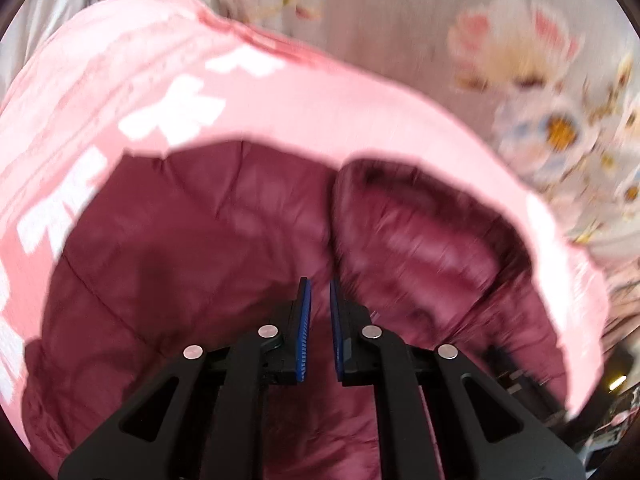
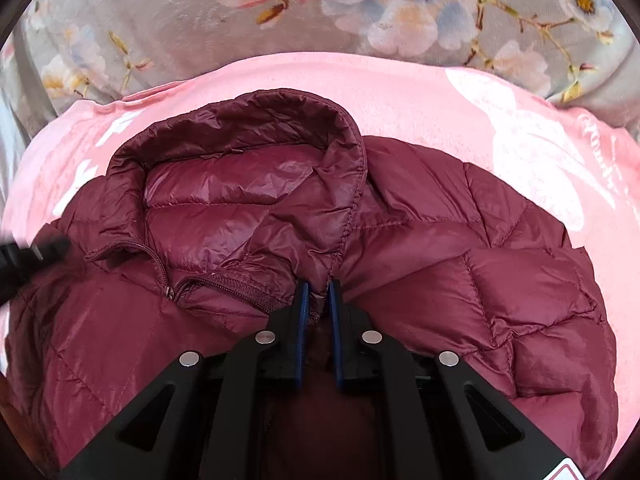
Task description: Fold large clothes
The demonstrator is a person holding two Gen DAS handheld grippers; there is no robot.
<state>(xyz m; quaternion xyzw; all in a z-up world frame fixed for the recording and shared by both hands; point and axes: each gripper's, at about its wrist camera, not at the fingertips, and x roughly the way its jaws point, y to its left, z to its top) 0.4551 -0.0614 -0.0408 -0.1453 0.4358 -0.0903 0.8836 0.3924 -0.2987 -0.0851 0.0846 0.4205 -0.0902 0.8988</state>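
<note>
Maroon quilted puffer jacket (image 2: 460, 248) spread on a pink fleece blanket with white print (image 2: 400, 96), over a grey floral bedcover (image 2: 160, 12). Right claw (image 2: 319, 292) clamped on a fold of jacket fabric at the base of the collar, beside the zipper (image 2: 224, 280). Left claw (image 1: 320, 292) nearly closed over the jacket's front; grip on fabric unclear in blur.

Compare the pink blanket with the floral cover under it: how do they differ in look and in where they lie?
The pink blanket is plain pink with white shapes printed on it; the floral cover is grey with large pale flowers. The pink blanket lies directly under the maroon puffer jacket; the floral cover lies beneath the blanket and shows only beyond its edge. Both look like soft fabric spread flat.
</note>
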